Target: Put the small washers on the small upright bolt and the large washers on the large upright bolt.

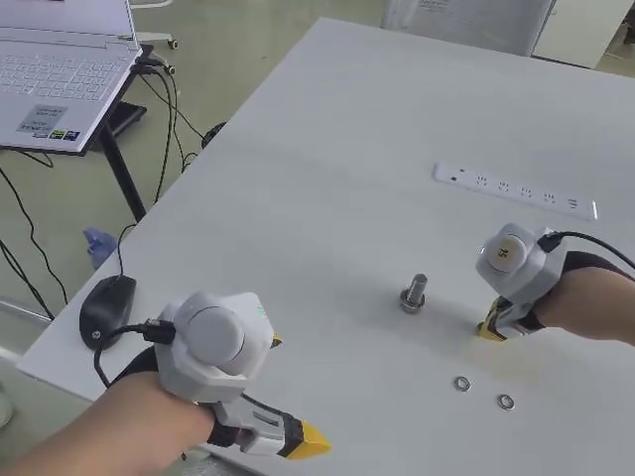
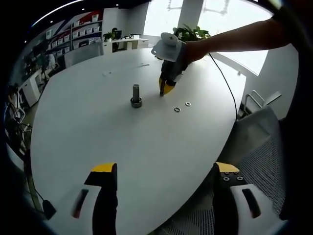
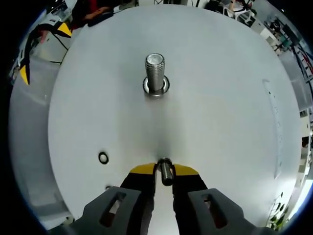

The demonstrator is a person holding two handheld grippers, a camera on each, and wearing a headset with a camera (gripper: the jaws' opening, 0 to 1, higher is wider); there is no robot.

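In the head view, the right gripper (image 1: 493, 330) covers up what it holds. In the right gripper view, the small bolt (image 3: 166, 171) is pinched between its jaws, and the bolt's near end is hidden between them. One washer (image 3: 108, 187) peeks out from behind one of the gripper's fingers, half hidden. In the left gripper view, the two washers (image 2: 177, 109) are too small to tell big from little. The laptop (image 1: 60, 59) at the far left is cut off by the edge. The far shelves (image 2: 83, 32) are blurry.
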